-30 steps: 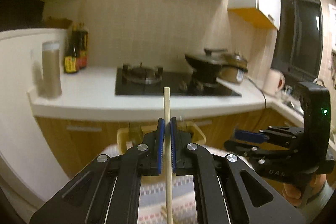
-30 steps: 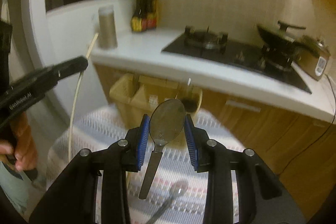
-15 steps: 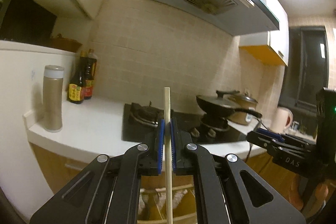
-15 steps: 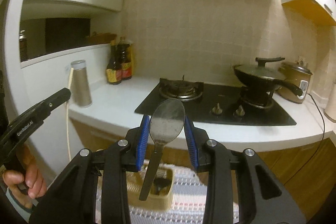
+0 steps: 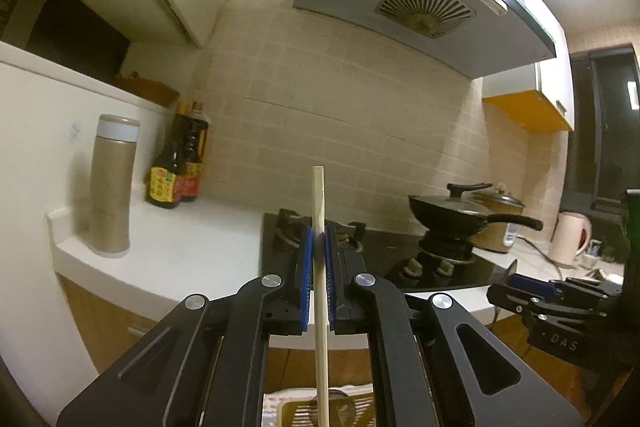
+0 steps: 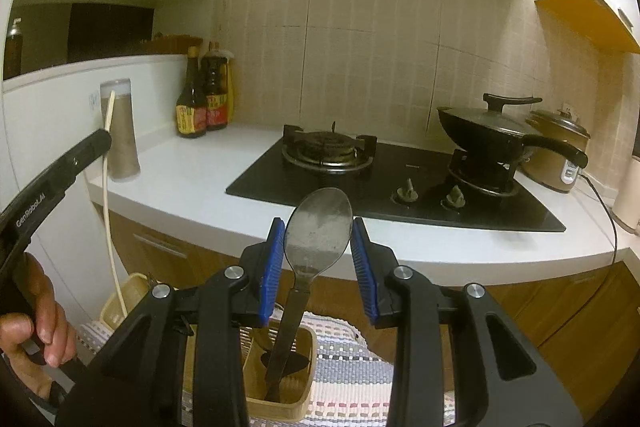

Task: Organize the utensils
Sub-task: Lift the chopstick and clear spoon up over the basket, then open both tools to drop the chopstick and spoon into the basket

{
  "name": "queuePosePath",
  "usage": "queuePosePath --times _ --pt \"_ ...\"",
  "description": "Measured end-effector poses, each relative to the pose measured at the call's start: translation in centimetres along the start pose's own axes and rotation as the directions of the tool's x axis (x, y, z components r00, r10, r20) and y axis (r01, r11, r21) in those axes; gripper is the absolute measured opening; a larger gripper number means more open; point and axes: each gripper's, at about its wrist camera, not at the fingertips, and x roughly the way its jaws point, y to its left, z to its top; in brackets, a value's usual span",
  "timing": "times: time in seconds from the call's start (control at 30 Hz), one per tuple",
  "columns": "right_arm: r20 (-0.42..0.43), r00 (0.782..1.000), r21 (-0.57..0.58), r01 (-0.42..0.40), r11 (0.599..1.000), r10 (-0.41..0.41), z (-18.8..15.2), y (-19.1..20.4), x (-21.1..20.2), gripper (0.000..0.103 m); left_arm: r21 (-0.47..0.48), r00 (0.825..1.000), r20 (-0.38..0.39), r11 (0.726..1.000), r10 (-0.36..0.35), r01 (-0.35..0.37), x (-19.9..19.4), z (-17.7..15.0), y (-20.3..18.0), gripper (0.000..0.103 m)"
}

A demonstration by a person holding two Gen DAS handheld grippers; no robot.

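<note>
My left gripper (image 5: 318, 233) is shut on a pale wooden chopstick (image 5: 320, 307) that stands upright between its blue pads. The same gripper (image 6: 100, 143) and chopstick (image 6: 106, 195) show at the left of the right wrist view, held by a hand (image 6: 36, 315). My right gripper (image 6: 317, 227) is shut on the bowl of a metal spoon (image 6: 316, 239), whose handle hangs down toward a beige utensil holder (image 6: 308, 347). I cannot tell whether the handle's end is inside the compartment. The holder's rim (image 5: 288, 409) also peeks in under the left gripper.
The holder stands on a striped cloth (image 6: 352, 371). Behind runs a white counter (image 6: 192, 179) with a gas hob (image 6: 332, 151), a black pan (image 6: 492, 131), a rice cooker (image 6: 560, 151), a thermos flask (image 5: 112, 187) and sauce bottles (image 6: 204, 99). Wooden cabinet fronts sit below.
Both views have swung up and forward: the holder has slid from ahead to under the grippers, and the counter fills the middle. Chopstick and spoon stay gripped as before.
</note>
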Motion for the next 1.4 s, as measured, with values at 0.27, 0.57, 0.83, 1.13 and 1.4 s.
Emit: queuePosePath --times 0.27,0.57,0.83,1.13,1.4 --pt "-0.036 0.999 -0.006 -0.012 1.000 0.012 -1.7 0.3 0.6 0.031 0.060 1.000 0.007 0.998 0.022 -0.023 0.0 -1.9 -0.4 0.004" --pt "-0.107 0.987 0.034 -0.120 0.992 0.123 -2.8 -0.5 -0.7 0.031 0.031 0.997 -0.066 0.999 -0.027 0.029 -1.7 -2.9 0.3 0.023" --pt "-0.192 0.965 0.060 -0.172 0.983 0.180 -4.2 -0.9 -3.1 0.056 -0.025 0.977 -0.199 0.997 -0.081 0.077 -4.1 -2.9 1.0 0.033" --pt "-0.410 0.877 0.137 -0.212 0.968 0.251 -7.0 -1.6 -4.8 0.056 0.005 0.928 -0.361 0.995 -0.096 0.104 -8.0 -2.8 -0.2 0.033" --pt "-0.571 0.777 0.125 -0.239 0.963 0.266 -10.9 0.1 -5.5 0.056 0.146 0.866 -0.500 0.984 -0.011 0.097 -11.6 -4.7 -1.9 0.033"
